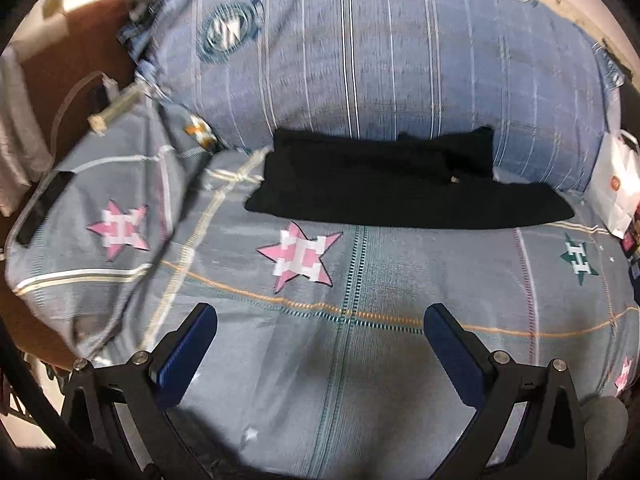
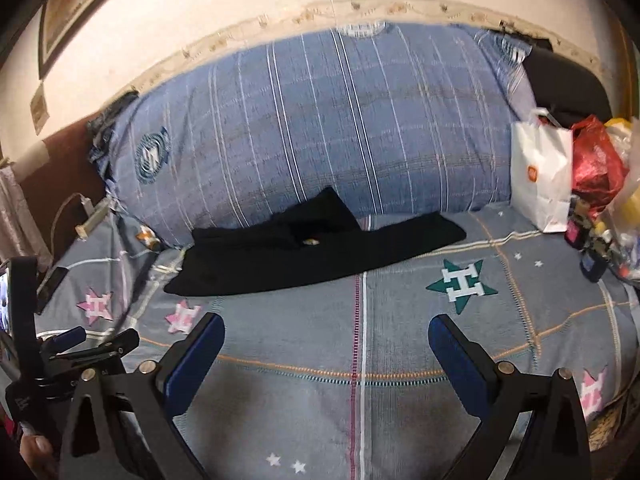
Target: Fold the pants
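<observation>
Black pants (image 1: 400, 184) lie on the bed against the big striped blue pillow (image 1: 380, 52), partly folded, with an upper layer over a longer lower layer. They also show in the right wrist view (image 2: 304, 252), stretched left to right. My left gripper (image 1: 320, 320) is open and empty, held above the bedsheet well short of the pants. My right gripper (image 2: 326, 332) is open and empty, also back from the pants. The left gripper's body shows at the left edge of the right wrist view (image 2: 72, 356).
The grey bedsheet (image 2: 400, 360) has star patterns. A smaller pillow (image 1: 100, 232) lies at the left with a dark phone (image 1: 42, 208) on it. A white paper bag (image 2: 540, 176), a red plastic bag (image 2: 596, 160) and small items crowd the right side. A charger cable (image 2: 84, 216) lies at the left.
</observation>
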A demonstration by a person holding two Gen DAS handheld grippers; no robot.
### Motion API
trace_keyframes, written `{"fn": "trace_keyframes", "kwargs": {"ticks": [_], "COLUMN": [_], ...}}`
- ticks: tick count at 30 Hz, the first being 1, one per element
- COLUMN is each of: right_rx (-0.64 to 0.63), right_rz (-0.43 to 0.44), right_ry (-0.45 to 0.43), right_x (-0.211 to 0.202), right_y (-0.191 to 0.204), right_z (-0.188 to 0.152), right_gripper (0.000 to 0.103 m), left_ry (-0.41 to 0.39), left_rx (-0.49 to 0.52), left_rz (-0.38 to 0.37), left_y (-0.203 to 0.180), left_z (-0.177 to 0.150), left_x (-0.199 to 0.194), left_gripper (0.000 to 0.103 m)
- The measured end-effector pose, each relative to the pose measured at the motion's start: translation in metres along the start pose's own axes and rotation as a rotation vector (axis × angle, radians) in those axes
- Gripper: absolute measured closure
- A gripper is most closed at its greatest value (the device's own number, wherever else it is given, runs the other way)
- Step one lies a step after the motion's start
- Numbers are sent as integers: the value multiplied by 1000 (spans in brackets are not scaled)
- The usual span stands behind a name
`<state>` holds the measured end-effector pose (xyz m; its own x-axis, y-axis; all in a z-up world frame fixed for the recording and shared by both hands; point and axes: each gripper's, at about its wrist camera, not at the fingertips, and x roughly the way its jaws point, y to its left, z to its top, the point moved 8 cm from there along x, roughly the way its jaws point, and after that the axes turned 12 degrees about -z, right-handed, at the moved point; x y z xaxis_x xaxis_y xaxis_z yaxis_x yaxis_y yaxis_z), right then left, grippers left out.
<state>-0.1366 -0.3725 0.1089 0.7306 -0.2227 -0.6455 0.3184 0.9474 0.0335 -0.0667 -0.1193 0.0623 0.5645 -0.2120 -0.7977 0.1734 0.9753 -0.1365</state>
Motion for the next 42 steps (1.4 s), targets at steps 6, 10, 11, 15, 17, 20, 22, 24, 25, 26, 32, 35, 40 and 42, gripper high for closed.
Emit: {"fn": "trace_keyframes", "kwargs": {"ticks": [6,10,11,15,17,20,22,24,25,26,32,35,40,42], "right_rx": [49,176,213,314,341,331,340,358,361,367,464,423,432,456], "right_rz": [42,49,38,29,16,3,5,25,22,4,54,29,41,60], "right_ry": [115,267,298,359,377,370,353,333,326,324,347,335,310,305], "right_x": [101,188,202,234,248,260,271,275,274,275,283,286,276,262], "right_y": [-11,-30,-37,-54,-59,-56,-58,-62,-64,-69,-91,-89,-89,-91], "right_z": [12,20,20,17,16,30,37,41,41,40,40,44,43,37], "right_gripper": [0,9,11,17,25,30,35,36,44,50,74,81,94,94], "left_ry": [133,211,223,254,281,283,270,236,225,210,172,191,222,228], "left_rx": [-91,-163,-187,-230,-256,-336,-363,-391,-402,-411,-420,-442,-539,-532], "left_rz": [-158,-294,-333,-361,-372,-400,-409,-450,-468,-481,-426,-380,-473,-450], "left_y": [4,-4,-8,-17,-20,-18,-16,-13,-12,-10,1,22,40,42], "left_z": [24,36,35,34,41,60,72,77,78,77,77,77,66,59], "left_x": [91,141,147,160,166,181,189,188,187,183,175,187,180,174], "left_gripper": [0,0,0,0,0,0,1,1,1,1,37,87,94,97]}}
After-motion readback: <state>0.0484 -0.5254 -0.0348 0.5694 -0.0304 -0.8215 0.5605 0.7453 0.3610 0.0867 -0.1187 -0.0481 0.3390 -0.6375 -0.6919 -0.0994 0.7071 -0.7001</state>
